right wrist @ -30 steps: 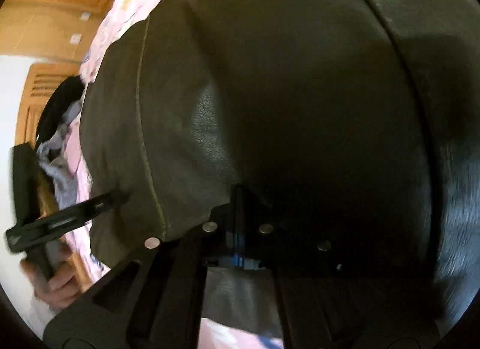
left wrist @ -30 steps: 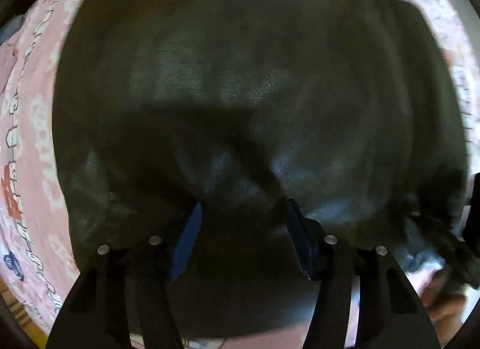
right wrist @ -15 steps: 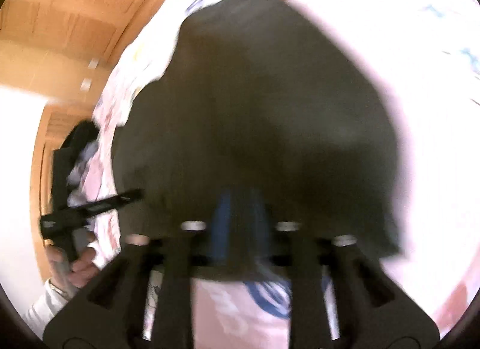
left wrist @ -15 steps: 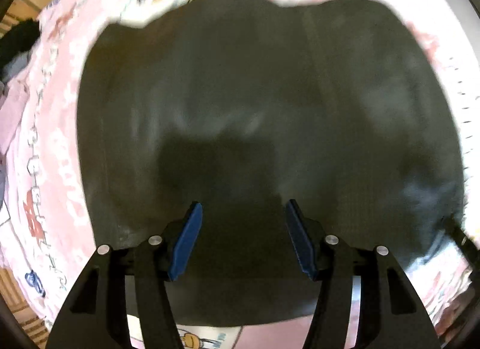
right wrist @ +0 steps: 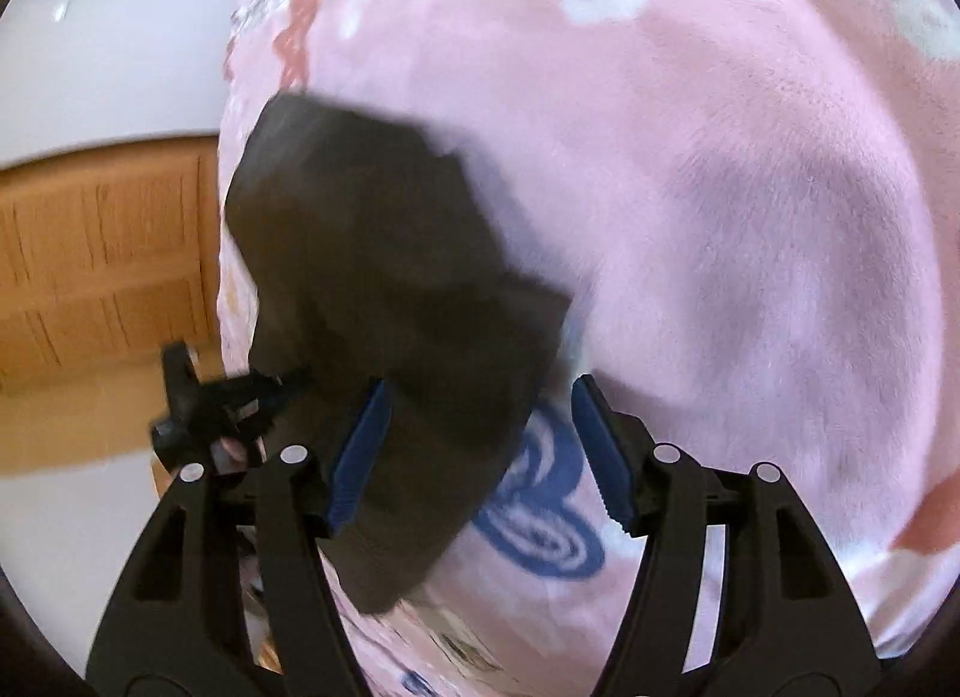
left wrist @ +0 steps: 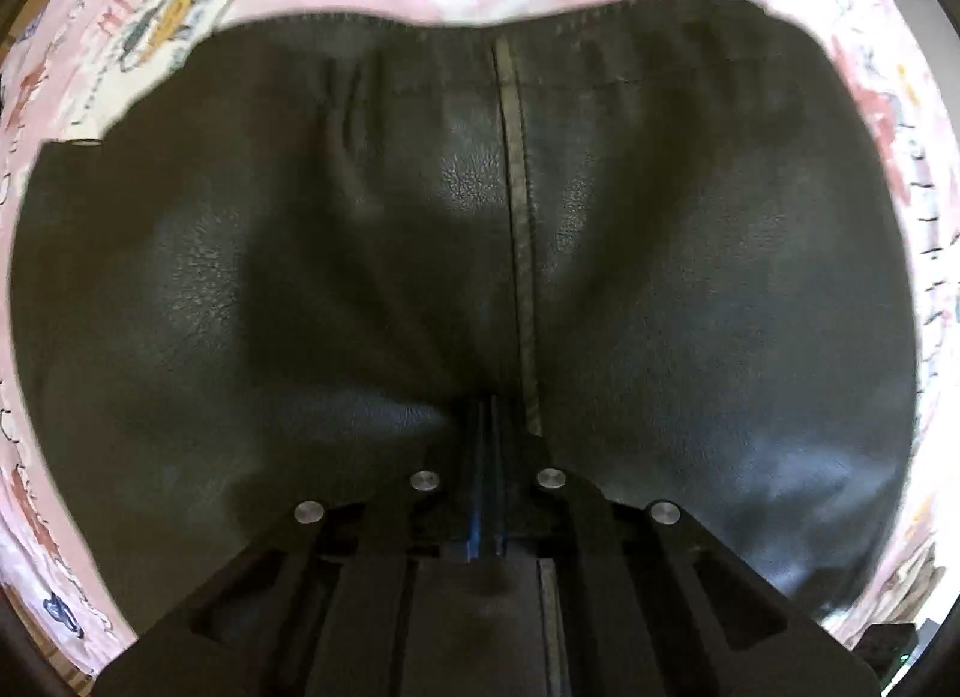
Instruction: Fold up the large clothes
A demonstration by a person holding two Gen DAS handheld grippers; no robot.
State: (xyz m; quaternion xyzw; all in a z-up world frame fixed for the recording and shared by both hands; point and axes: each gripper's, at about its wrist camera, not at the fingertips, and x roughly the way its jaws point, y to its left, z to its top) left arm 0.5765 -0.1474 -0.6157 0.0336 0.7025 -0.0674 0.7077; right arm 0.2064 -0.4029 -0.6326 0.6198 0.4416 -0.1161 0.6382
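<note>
The left gripper (left wrist: 487, 415) has clamped the black garment (left wrist: 360, 253); the right gripper (right wrist: 480, 451) has released.

Each tool was black plastic with cut-out arms: the left tool (left wrist: 487, 469) showed 4 silver screws, and the right tool (right wrist: 480, 451) had ribbed blue pads (right wrist: 358, 451).

left tongs (left wrist: 487, 439): jacket (left wrist: 360, 277) fills front | right tongs (right wrist: 477, 445): blanket (right wrist: 720, 187) free rightward
</note>
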